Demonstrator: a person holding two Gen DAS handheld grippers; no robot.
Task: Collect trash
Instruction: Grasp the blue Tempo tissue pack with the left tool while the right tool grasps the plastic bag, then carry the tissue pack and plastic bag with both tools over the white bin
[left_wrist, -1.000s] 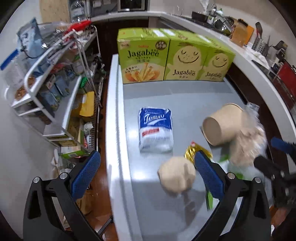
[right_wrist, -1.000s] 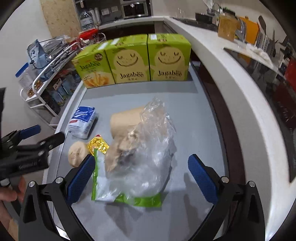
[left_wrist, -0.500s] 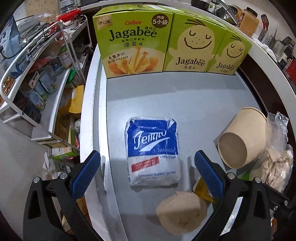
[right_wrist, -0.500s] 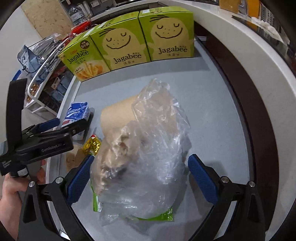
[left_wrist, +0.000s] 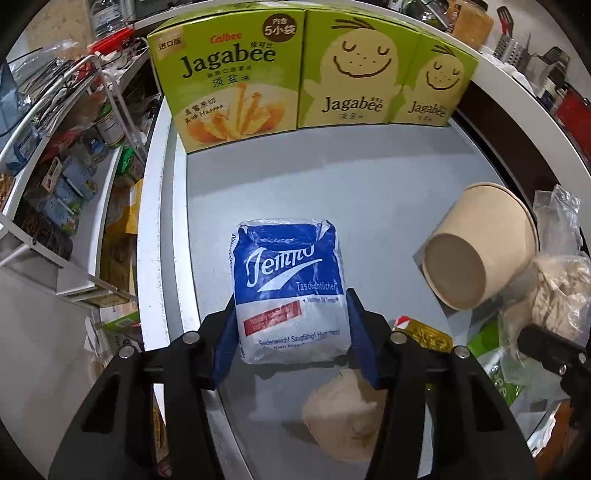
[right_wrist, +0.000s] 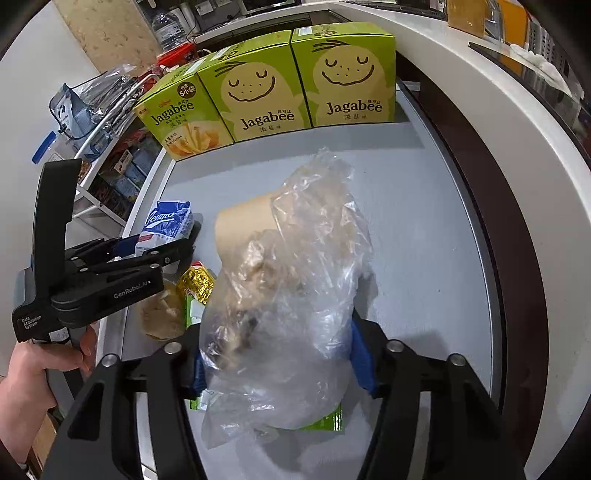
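**Both grippers closing on soft trash**

Left gripper (left_wrist: 291, 332) closing, pads pressing the tissue pack (left_wrist: 290, 291) at table's (left_wrist: 369, 192) left edge: light, squashy, slick film; grip mid-sides. Right gripper (right_wrist: 277, 358) closing around bag (right_wrist: 295, 295) mid-table: flimsy, slippery; pinch bunched film.

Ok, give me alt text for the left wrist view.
The left tool is closing on a blue-and-white tissue pack lying on the grey counter. A tipped paper cup lies to its right, with three green Jagabee boxes behind.
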